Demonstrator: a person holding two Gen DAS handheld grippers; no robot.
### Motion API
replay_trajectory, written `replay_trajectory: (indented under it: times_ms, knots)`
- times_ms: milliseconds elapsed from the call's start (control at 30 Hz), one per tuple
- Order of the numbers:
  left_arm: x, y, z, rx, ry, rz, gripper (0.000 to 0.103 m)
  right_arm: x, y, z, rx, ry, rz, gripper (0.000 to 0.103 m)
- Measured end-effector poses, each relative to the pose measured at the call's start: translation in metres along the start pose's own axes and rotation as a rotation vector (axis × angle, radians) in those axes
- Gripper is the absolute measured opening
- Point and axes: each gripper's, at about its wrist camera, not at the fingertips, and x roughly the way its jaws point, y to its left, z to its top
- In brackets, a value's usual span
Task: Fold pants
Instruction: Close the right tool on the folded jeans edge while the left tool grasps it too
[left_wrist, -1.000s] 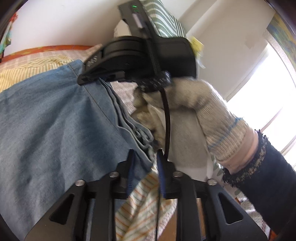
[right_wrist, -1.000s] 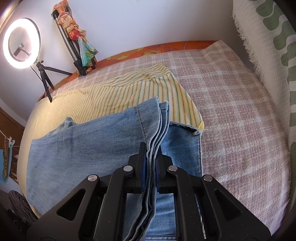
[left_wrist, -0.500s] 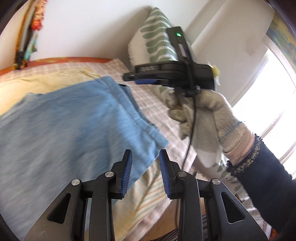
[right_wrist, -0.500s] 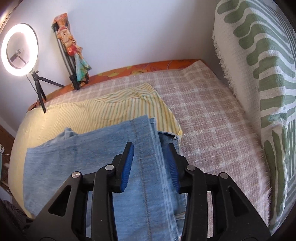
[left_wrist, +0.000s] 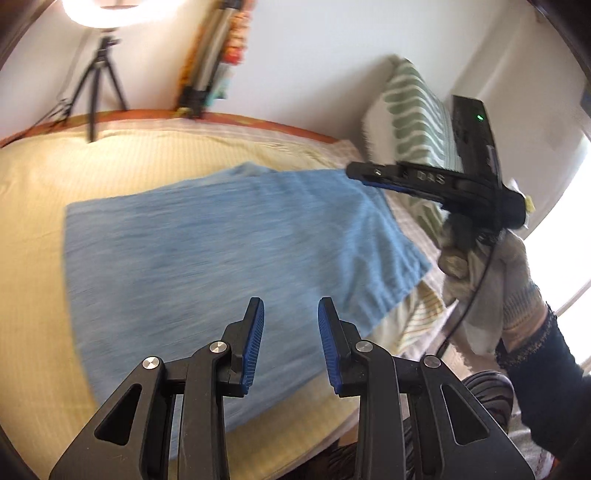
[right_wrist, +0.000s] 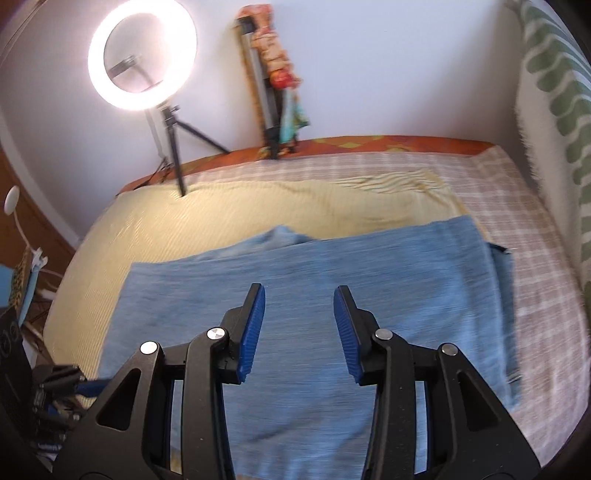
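The blue denim pants (left_wrist: 207, 251) lie folded flat on the bed, also in the right wrist view (right_wrist: 369, 280). My left gripper (left_wrist: 290, 308) is open and empty, raised above the pants' near edge. My right gripper (right_wrist: 299, 297) is open and empty, hovering above the middle of the pants. In the left wrist view the right gripper (left_wrist: 373, 176) shows from the side, held by a gloved hand (left_wrist: 491, 266) above the pants' right end.
The bed has a yellow striped sheet (right_wrist: 221, 210) and a pink checked cover (right_wrist: 528, 229). A green-and-white pillow (right_wrist: 554, 92) stands at the right. A lit ring light on a tripod (right_wrist: 142, 55) and a second stand (right_wrist: 273, 85) are beyond the bed.
Both grippers let go of the pants' edge, opened, and pulled up and back. The pants now lie flat on the bed.
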Motion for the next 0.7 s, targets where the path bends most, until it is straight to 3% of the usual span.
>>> replay_trajectory:
  times_ms: [100,300,500,700]
  knots:
    - [-0.009,0.025,-0.011,-0.059,-0.025,0.054,0.036,0.011,0.032,-0.005,-0.026,0.024,0.049,0.041]
    - [-0.021,0.063,-0.036,-0.147,-0.016,0.096,0.036,0.039,0.095,-0.008,-0.124,0.1,0.093,0.041]
    - [-0.026,0.087,-0.052,-0.226,-0.02,0.075,0.037,0.074,0.15,-0.007,-0.198,0.186,0.145,0.041]
    - [-0.026,0.098,-0.058,-0.273,-0.024,0.034,0.036,0.123,0.19,-0.004,-0.174,0.325,0.195,0.042]
